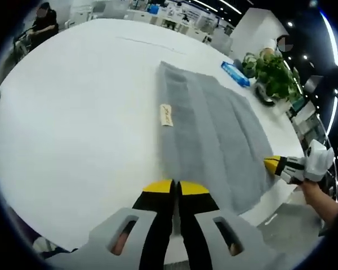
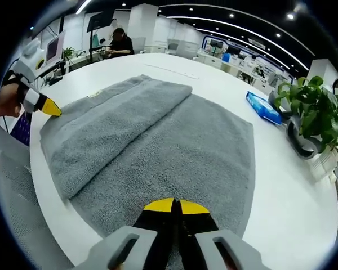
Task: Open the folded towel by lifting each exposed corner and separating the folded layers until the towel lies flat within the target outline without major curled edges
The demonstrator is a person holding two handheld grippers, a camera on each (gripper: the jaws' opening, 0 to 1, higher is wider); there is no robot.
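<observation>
Left gripper view
Towel (image 1: 214,135): grey, on the white table (image 1: 73,112), running from near this gripper away toward the far side; its long axis points away from the camera and a little left. A cream label (image 1: 166,115) sits on its left edge.
Left gripper (image 1: 176,187): yellow tips pressed together at the towel's near left edge. Whether cloth is caught between them I cannot tell.
Right gripper (image 1: 272,163): comes in from the right, its yellow tip at the towel's near right corner.
Risk: if the tips only skim the pile, a lift would raise nothing; if they pinch both layers, the fold would travel as one piece instead of parting.

Right gripper view
Towel (image 2: 174,146): one layer lies flat, and a folded flap (image 2: 112,129) covers its left part, the flap's edge running along the long axis, away from the camera.
Right gripper (image 2: 176,206): tips closed over the near edge of the lower layer; a grip on cloth cannot be confirmed.
Left gripper (image 2: 49,107): enters from the left with its tip at the flap's near corner.
Plant (image 2: 315,112), blue packet (image 2: 263,107): on the table to the right of the towel.
Risk: the near edge lies close to the table's edge, so a pull toward the person could drag the towel off; uneven pulling could skew or curl it.
</observation>
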